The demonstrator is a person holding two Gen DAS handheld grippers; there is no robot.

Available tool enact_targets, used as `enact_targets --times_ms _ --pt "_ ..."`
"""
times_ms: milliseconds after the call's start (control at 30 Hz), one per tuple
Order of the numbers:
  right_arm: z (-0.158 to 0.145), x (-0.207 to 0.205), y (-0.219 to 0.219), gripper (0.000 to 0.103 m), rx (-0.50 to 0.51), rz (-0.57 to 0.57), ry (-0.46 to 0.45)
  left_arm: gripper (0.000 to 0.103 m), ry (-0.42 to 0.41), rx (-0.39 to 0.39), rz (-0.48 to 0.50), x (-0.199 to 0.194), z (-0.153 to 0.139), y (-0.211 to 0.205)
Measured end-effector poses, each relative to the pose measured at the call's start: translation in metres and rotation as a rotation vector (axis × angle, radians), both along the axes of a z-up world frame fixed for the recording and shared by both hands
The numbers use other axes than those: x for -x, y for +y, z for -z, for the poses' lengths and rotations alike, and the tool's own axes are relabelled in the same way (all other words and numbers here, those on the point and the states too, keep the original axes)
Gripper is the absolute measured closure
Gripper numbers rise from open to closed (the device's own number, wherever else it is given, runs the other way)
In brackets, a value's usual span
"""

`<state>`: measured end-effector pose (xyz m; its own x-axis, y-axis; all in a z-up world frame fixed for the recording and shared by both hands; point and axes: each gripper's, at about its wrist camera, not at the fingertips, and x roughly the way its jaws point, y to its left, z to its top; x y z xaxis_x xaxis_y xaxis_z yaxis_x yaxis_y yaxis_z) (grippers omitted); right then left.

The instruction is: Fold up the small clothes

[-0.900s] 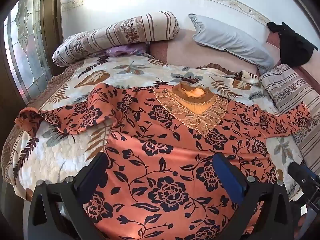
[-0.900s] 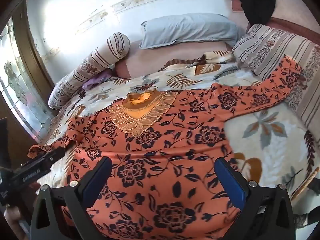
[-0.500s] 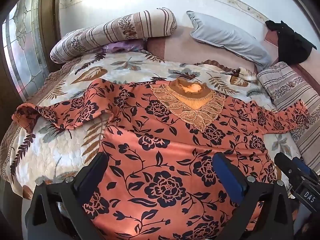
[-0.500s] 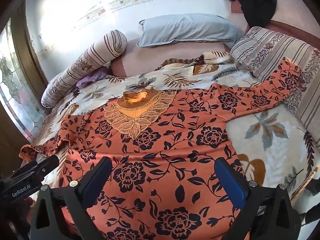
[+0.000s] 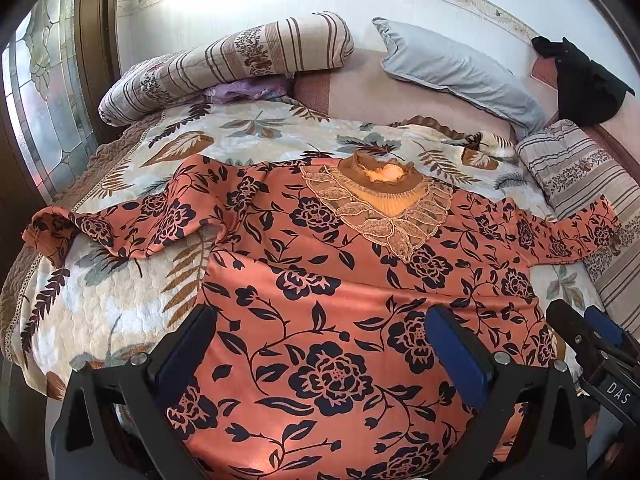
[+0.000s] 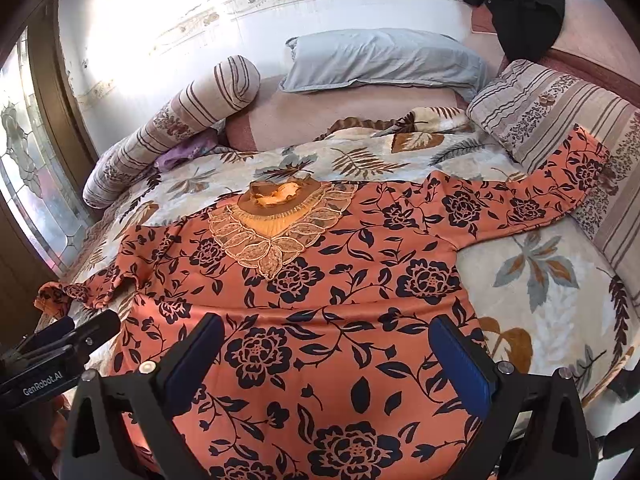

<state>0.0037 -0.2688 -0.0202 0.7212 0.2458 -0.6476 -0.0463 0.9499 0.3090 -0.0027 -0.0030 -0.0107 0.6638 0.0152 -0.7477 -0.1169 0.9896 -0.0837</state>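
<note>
The orange, black-flowered, long-sleeved blouse with a lace collar (image 5: 320, 280) lies flat, face up, on the leaf-patterned quilted bedspread (image 5: 100, 312), both sleeves stretched out sideways, one reaching the striped cushion (image 6: 560, 120) at the bed's edge. No fold shows anywhere, so I'd say the job has barely begun: 2 sleeves and the body are all left to fold. The left gripper (image 5: 324, 344) and right gripper (image 6: 328, 352) hover above the hem end, jaws spread wide, gripping nothing.
</note>
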Motion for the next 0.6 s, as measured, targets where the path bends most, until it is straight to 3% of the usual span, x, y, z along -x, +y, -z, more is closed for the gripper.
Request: enact_targets --times_ms 600 --pt "-0.0007 -0.0006 0.0077 0.0 0.019 -0.016 0.006 0.0 0.0 0.003 0.003 0.0 0.0015 -0.0009"
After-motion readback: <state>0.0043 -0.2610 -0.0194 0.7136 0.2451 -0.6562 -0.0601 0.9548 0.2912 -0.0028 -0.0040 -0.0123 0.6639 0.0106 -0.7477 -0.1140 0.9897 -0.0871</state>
